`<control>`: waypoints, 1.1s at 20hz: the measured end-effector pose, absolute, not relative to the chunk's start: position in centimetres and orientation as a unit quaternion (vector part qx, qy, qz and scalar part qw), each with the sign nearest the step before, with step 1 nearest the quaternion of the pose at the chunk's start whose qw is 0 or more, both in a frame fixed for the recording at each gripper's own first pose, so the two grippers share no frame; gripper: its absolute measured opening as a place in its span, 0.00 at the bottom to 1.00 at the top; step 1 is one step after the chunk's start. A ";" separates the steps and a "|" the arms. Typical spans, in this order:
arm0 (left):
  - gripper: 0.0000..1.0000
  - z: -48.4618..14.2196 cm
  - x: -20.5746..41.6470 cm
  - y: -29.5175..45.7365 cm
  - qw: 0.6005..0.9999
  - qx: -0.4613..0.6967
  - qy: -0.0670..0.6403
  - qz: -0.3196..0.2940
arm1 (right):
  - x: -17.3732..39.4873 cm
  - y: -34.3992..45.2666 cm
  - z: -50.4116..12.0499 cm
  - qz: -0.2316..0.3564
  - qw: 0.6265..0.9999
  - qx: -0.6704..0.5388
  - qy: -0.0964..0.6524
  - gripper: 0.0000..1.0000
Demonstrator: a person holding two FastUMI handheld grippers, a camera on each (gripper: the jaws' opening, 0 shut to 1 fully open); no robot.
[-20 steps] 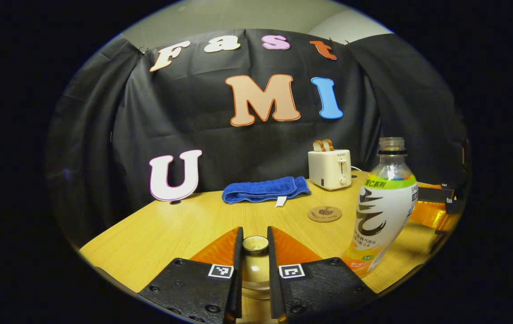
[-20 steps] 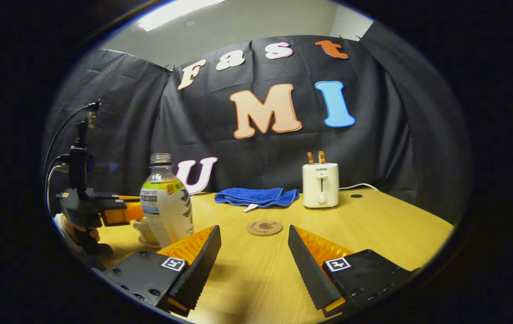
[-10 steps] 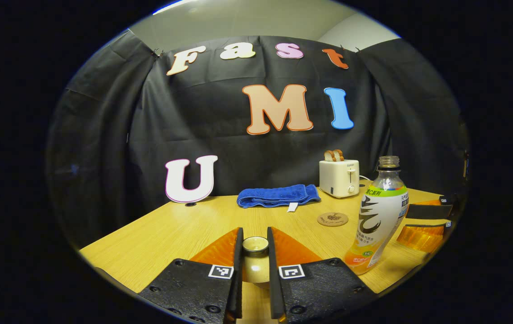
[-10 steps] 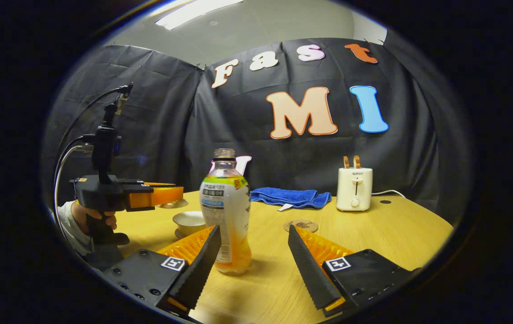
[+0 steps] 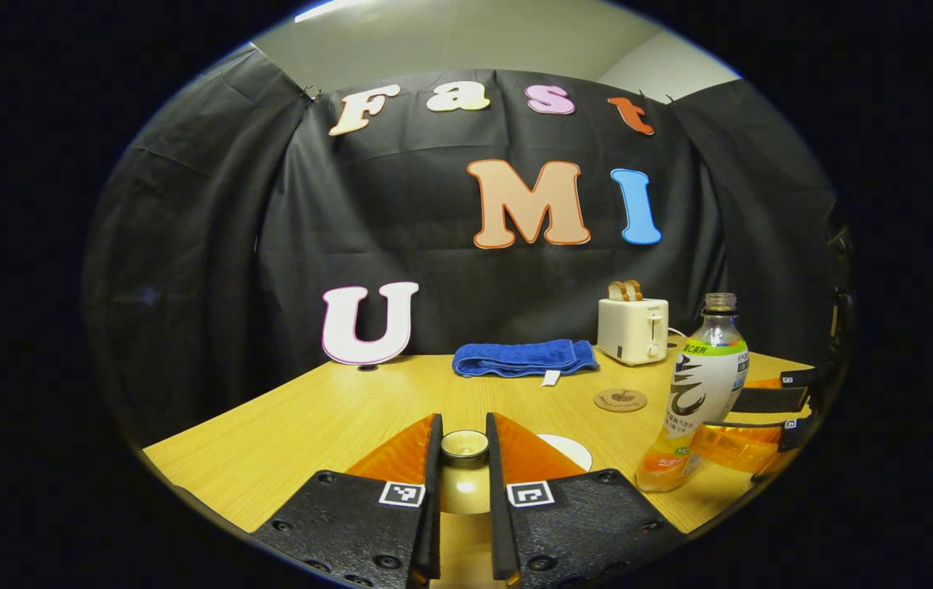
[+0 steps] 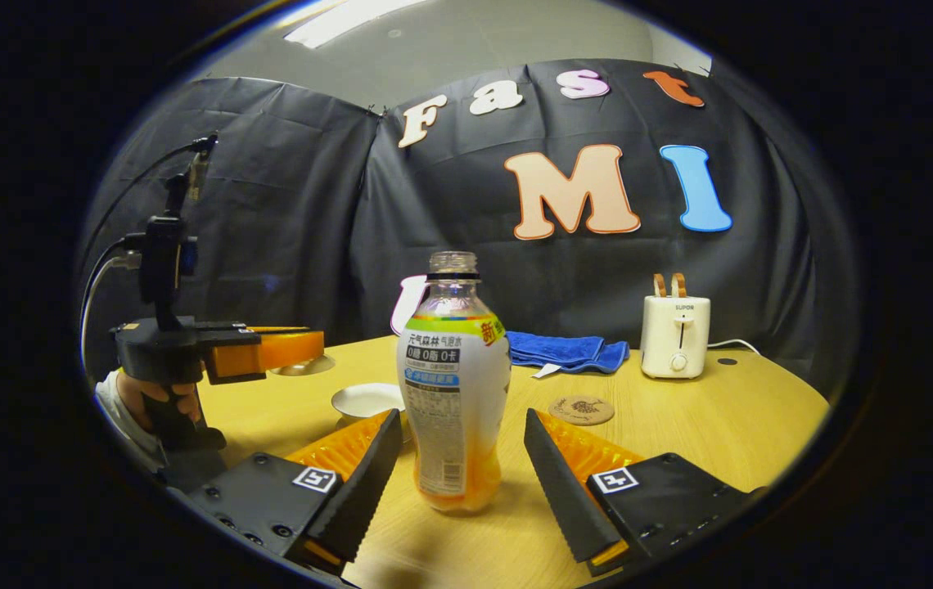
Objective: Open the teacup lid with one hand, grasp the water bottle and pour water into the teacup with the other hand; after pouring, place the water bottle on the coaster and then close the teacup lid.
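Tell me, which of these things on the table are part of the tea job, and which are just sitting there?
Part of the job:
teacup lid, held in the left gripper
teacup, open
water bottle, between the open fingers of the right gripper
coaster

Just lying about:
toaster
blue towel

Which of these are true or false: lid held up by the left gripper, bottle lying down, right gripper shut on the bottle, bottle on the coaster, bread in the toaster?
1. The left gripper holds the lid. True.
2. The bottle lies on its side. False: it stands upright on the table.
3. The right gripper is shut on the bottle. False: the fingers stand open either side of it.
4. The bottle is on the coaster. False: the coaster is bare.
5. The toaster holds bread. True.
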State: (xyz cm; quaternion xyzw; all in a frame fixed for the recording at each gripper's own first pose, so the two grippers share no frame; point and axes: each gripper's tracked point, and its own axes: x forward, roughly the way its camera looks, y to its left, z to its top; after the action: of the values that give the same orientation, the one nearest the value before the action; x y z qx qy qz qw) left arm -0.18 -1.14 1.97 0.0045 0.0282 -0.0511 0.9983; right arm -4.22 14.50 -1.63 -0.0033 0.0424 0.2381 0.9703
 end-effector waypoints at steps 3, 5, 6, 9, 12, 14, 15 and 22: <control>0.22 2.0 -0.2 -0.6 0.999 0.003 0.025 -0.047 | -3.7 15.5 -1.9 0.240 0.969 -0.009 0.054 0.95; 0.22 2.0 -0.4 -0.4 0.999 -0.003 0.025 -0.046 | -3.5 16.1 -2.3 0.244 0.968 -0.017 0.065 0.96; 0.22 2.1 -0.4 -0.2 0.999 -0.009 0.024 -0.045 | -3.3 16.3 -2.6 0.243 0.967 -0.022 0.069 0.94; 0.22 1.7 -0.6 0.9 0.999 -0.017 0.024 -0.037 | -2.9 16.6 -2.4 0.240 0.967 -0.055 0.062 0.74; 0.22 1.4 -1.0 1.9 0.999 -0.018 0.028 -0.030 | -2.7 17.0 -2.0 0.231 0.965 -0.114 0.040 0.74; 0.22 1.2 -1.1 2.4 0.999 -0.025 0.029 -0.027 | -2.1 16.7 -1.9 0.217 0.959 -0.179 0.024 0.74; 0.22 1.1 -1.1 2.7 0.999 -0.028 0.029 -0.025 | -1.7 16.6 -1.9 0.209 0.956 -0.207 0.015 0.72; 0.22 1.0 -1.5 4.4 0.999 -0.034 0.024 -0.011 | 0.7 16.5 -3.0 0.164 0.902 -0.399 -0.021 0.72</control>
State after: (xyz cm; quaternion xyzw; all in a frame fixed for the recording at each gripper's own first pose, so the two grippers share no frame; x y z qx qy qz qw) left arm -1.48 4.40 0.98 -0.0336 0.0239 -0.0110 0.9991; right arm 0.65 16.47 -3.02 -0.3986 -0.0213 0.1637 0.9022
